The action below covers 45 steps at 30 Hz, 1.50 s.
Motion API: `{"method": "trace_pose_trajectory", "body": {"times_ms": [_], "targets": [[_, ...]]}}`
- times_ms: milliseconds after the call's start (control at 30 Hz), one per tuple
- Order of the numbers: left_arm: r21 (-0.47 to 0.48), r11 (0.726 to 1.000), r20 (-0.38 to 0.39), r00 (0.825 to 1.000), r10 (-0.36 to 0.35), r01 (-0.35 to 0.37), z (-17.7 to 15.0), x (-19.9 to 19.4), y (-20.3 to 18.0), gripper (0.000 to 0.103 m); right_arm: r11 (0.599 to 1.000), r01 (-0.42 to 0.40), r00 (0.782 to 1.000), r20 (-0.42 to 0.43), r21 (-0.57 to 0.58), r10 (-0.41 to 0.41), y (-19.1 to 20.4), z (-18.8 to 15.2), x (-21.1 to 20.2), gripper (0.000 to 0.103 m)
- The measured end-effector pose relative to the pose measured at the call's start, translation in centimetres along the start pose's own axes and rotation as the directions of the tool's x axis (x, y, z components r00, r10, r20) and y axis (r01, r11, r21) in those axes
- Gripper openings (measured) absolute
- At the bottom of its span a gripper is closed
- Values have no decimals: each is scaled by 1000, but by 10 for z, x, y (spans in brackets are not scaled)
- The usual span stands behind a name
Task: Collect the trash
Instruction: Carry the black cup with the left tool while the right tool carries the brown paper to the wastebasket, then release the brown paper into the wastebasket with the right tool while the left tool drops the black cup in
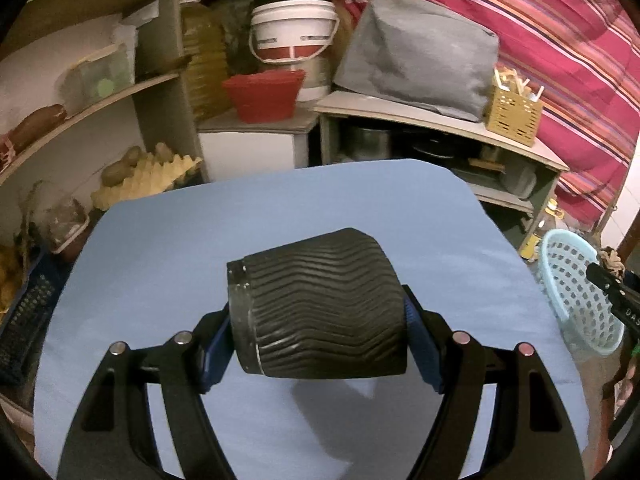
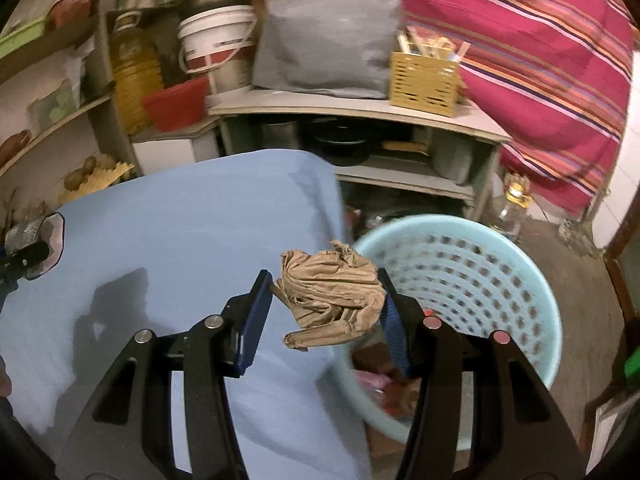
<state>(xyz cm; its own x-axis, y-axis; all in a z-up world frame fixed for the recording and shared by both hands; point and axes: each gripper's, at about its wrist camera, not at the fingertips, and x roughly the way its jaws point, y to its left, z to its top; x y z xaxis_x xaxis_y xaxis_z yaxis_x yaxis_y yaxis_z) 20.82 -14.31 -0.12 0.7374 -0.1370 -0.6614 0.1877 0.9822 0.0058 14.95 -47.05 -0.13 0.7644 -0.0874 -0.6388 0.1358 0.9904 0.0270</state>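
My left gripper (image 1: 318,334) is shut on a black ribbed paper cup (image 1: 320,308), held on its side above the light blue table (image 1: 160,248). My right gripper (image 2: 326,312) is shut on a crumpled brown paper bag (image 2: 330,300), held at the table's right edge (image 2: 200,216) beside the rim of the pale blue perforated basket (image 2: 480,276). The basket holds some trash at its bottom. It also shows at the right edge of the left wrist view (image 1: 576,292), with the right gripper's tip next to it.
Behind the table stand shelves with a red bowl (image 1: 264,94), a white bucket (image 1: 294,34), an oil jug (image 1: 204,60), a grey cloth cover (image 1: 416,52) and a yellow crate (image 1: 512,114). Egg trays and potatoes (image 1: 140,172) lie at the left. A striped red curtain (image 1: 560,40) hangs at the right.
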Motion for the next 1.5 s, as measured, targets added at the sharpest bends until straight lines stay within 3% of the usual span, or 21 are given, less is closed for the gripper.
{"method": "trace_pose_trajectory", "body": {"times_ms": [333, 567, 1100, 1500], "targets": [[41, 998, -7, 999, -39, 40, -5, 6, -62, 74, 991, 86, 996, -2, 103, -86, -84, -24, -17, 52], [75, 996, 5, 999, -47, 47, -8, 5, -95, 74, 983, 108, 994, -4, 147, -108, -115, -32, -21, 52], [106, 986, -4, 992, -128, 128, -1, 16, -172, 74, 987, 78, 997, 11, 142, -80, -124, -25, -27, 52], [145, 979, 7, 989, -145, 143, 9, 28, -212, 74, 991, 29, 999, -16, 133, -27, -119, -8, 16, 57]]}}
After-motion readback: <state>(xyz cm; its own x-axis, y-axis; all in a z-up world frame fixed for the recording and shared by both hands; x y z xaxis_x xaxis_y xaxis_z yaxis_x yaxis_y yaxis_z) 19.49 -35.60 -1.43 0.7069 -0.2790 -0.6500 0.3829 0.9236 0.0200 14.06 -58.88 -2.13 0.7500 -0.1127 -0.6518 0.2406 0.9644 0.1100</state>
